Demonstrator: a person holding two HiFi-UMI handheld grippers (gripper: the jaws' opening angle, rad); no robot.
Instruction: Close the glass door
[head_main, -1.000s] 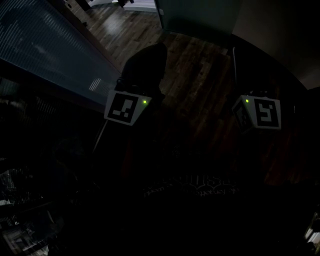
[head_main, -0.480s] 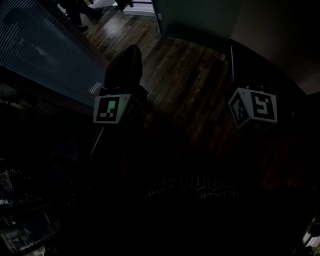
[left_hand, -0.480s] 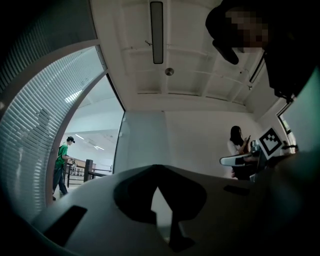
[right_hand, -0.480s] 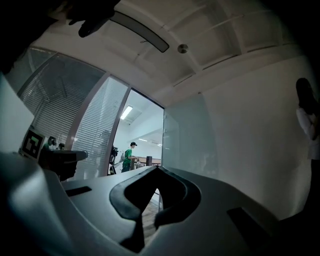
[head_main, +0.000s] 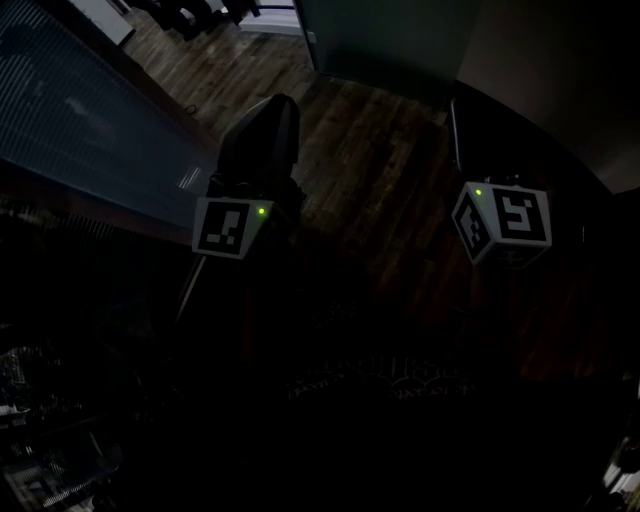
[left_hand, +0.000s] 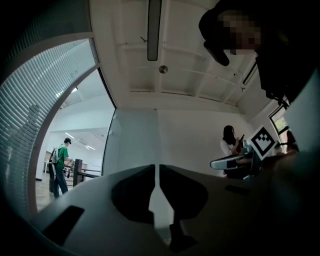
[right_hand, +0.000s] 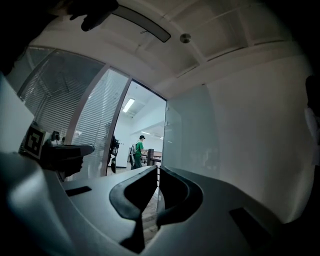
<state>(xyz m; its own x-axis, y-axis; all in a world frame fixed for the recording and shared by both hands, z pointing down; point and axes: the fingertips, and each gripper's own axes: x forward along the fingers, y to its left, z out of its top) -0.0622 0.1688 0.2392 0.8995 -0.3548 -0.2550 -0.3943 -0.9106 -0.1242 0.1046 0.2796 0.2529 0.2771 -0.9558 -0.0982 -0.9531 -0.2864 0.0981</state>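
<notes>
Dim wooden floor (head_main: 380, 170) meets the glass door (right_hand: 187, 135); left gripper (left_hand: 156, 169) and right gripper (right_hand: 157, 171) jaws together, empty.

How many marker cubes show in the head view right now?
2. One marker cube sits at picture left, the other marker cube at picture right. The lower half is very dark, so others could be hidden.

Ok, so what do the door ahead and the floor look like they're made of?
Door: looks like frosted glass. It is a pale greenish, smooth panel, with light glowing softly through it instead of a clear view.
Floor: probably wood or wood-look planks, dark brown with a slight sheen. Long plank seams and patches of reflected light show.
</notes>
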